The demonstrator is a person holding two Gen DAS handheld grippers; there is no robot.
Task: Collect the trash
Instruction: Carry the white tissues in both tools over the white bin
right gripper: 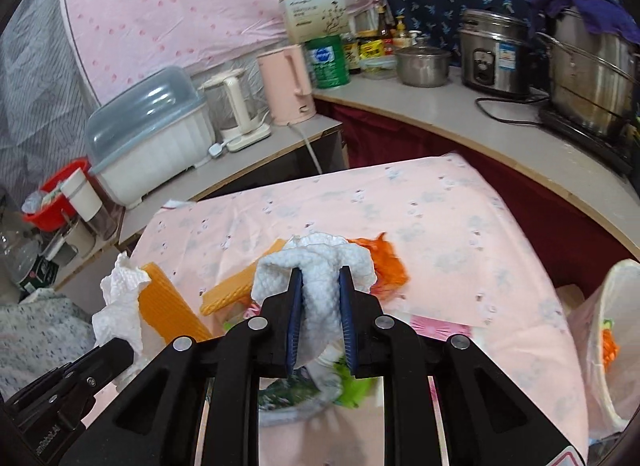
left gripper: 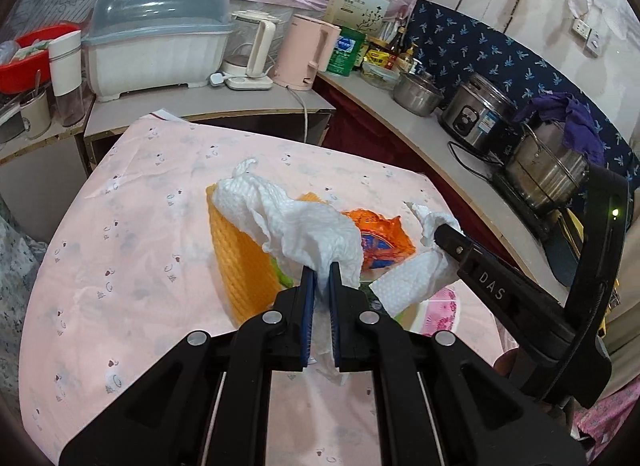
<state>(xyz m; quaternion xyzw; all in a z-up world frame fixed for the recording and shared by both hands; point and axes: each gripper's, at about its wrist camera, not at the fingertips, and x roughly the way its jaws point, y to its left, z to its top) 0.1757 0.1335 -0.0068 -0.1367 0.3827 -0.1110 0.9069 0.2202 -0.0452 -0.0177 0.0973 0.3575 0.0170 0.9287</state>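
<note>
My left gripper (left gripper: 322,272) is shut on a crumpled white paper towel (left gripper: 288,221), which hangs above the pink tablecloth (left gripper: 140,225). To its right, my right gripper (left gripper: 444,234) holds a second paper towel (left gripper: 416,278). In the right wrist view that gripper (right gripper: 320,278) is shut on the second towel (right gripper: 320,262), pinched between the blue pads (right gripper: 295,306). At the lower left of that view the left gripper (right gripper: 120,346) carries its own towel (right gripper: 120,298). Beneath both lie an orange waffle cloth (left gripper: 240,266), an orange wrapper (left gripper: 380,238) and some green scraps (right gripper: 352,386).
A bin lined with a pale bag (right gripper: 616,326) stands at the table's right edge. A flowered plate (left gripper: 440,314) lies under the trash. Behind the table, the counter (left gripper: 200,105) holds a dish box (left gripper: 160,37), kettles, pots (left gripper: 548,173) and a rice cooker (left gripper: 476,113).
</note>
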